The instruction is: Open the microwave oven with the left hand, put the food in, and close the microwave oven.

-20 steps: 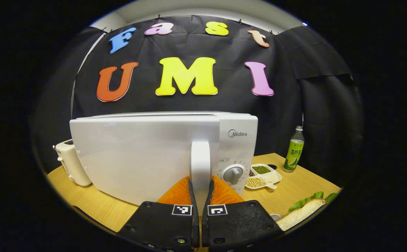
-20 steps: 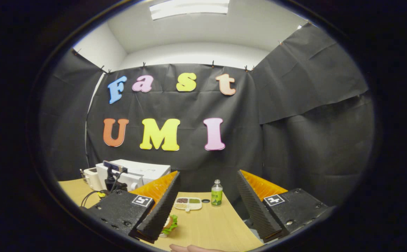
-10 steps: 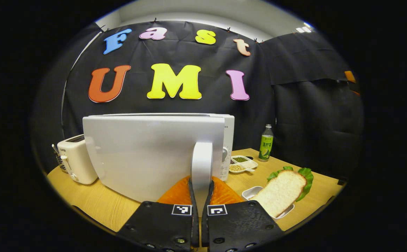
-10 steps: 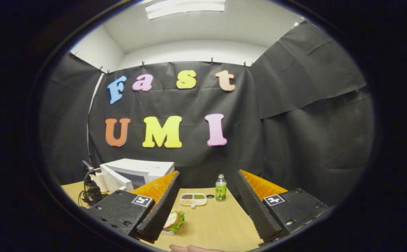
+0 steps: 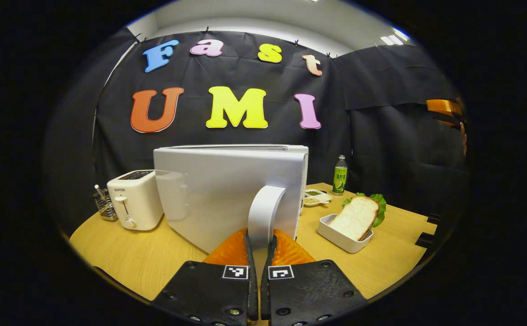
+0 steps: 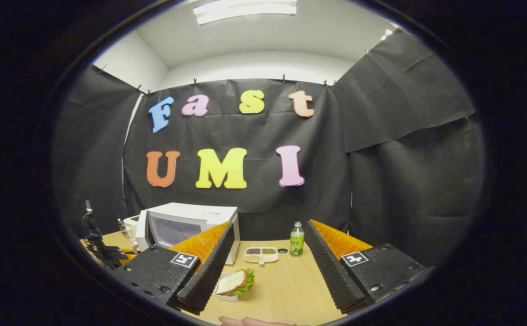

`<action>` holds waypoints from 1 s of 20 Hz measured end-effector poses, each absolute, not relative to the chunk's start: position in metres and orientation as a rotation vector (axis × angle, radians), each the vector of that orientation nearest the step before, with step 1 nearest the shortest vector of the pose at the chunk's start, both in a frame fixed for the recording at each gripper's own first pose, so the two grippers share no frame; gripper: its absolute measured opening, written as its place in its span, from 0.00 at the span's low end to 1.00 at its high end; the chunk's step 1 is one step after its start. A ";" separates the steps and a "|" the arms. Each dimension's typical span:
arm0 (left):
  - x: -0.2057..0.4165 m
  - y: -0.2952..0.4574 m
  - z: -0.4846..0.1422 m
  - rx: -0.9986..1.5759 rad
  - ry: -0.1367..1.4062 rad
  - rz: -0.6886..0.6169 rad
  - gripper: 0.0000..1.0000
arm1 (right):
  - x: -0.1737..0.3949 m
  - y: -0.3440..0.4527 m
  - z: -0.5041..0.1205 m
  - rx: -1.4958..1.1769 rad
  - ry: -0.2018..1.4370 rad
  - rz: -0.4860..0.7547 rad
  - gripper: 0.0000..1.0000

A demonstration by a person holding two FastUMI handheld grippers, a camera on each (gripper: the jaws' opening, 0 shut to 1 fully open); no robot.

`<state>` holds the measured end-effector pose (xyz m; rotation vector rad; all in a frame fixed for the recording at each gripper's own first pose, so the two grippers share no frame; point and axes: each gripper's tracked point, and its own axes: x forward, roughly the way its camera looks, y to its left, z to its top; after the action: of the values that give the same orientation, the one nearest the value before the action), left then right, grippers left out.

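In the left gripper view, the left gripper (image 5: 259, 240) is clenched on the white door handle (image 5: 263, 210) of the microwave oven (image 5: 227, 185), both fingers pressing its sides. The door stands swung well out from the body, its outer face toward the camera. The oven sits toward the back of the table (image 5: 145, 258), with a toaster (image 5: 135, 198) beside it near the table's left edge. The food, a sandwich (image 5: 356, 217) of bread and lettuce, leans in a small white tray (image 5: 342, 235) toward the table's right edge, well apart from this gripper and off to its right. A green bottle (image 5: 339, 174) and a divided dish of beans (image 5: 314, 198) stand near the back edge.

What could go wrong, as I judge it: the handle is smooth and curved, so a pull off the hinge's arc could let the fingers slide off, or drag the whole oven across the table.

In the right gripper view, the right gripper (image 6: 268, 260) is released, its fingers spread wide with nothing between them. It hovers above the table's near edge. The sandwich (image 6: 234, 283) lies just ahead of its left finger, below and slightly left of the gap. The oven (image 6: 186, 226) shows beyond with its door ajar. If this gripper drops straight, its finger could clip the tray rim and tip the sandwich out.
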<state>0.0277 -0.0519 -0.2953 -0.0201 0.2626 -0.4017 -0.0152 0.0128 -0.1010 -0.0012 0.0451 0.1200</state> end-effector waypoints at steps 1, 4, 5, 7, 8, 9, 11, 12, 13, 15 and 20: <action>0.020 -0.038 -0.297 -0.022 0.282 -0.391 0.02 | -0.015 0.016 -0.101 -0.003 0.046 0.123 1.00; 0.005 -0.006 -0.291 0.013 0.256 -0.391 0.31 | -0.015 0.032 -0.104 0.001 0.052 0.144 1.00; 0.002 0.012 -0.289 0.034 0.246 -0.359 0.29 | -0.016 0.038 -0.105 0.004 0.056 0.152 1.00; -0.005 0.051 -0.289 0.046 0.261 -0.301 0.31 | -0.017 0.044 -0.108 0.006 0.062 0.163 1.00; -0.010 0.077 -0.289 0.056 0.275 -0.246 0.43 | -0.017 0.047 -0.109 0.000 0.062 0.167 1.00; -0.023 0.098 -0.286 0.049 0.292 -0.192 0.69 | -0.017 0.048 -0.111 -0.011 0.067 0.165 1.00; -0.033 0.138 -0.278 0.032 0.311 -0.051 0.89 | -0.015 0.051 -0.116 -0.025 0.080 0.165 1.00; -0.041 0.155 -0.271 0.032 0.317 0.018 0.90 | -0.013 0.055 -0.119 -0.029 0.091 0.172 1.00; -0.049 0.168 -0.262 0.036 0.311 0.075 0.89 | -0.010 0.057 -0.123 -0.033 0.104 0.175 1.00; -0.062 0.178 -0.239 0.035 0.275 0.140 0.89 | -0.002 0.062 -0.127 -0.047 0.126 0.187 1.00; -0.073 0.154 -0.192 -0.031 0.215 0.141 0.89 | 0.032 0.059 -0.151 -0.100 0.222 0.194 1.00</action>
<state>-0.0734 0.1536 -0.1916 -0.0313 0.2151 0.1407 0.0324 0.0586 -0.1511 -0.0997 0.2219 0.1937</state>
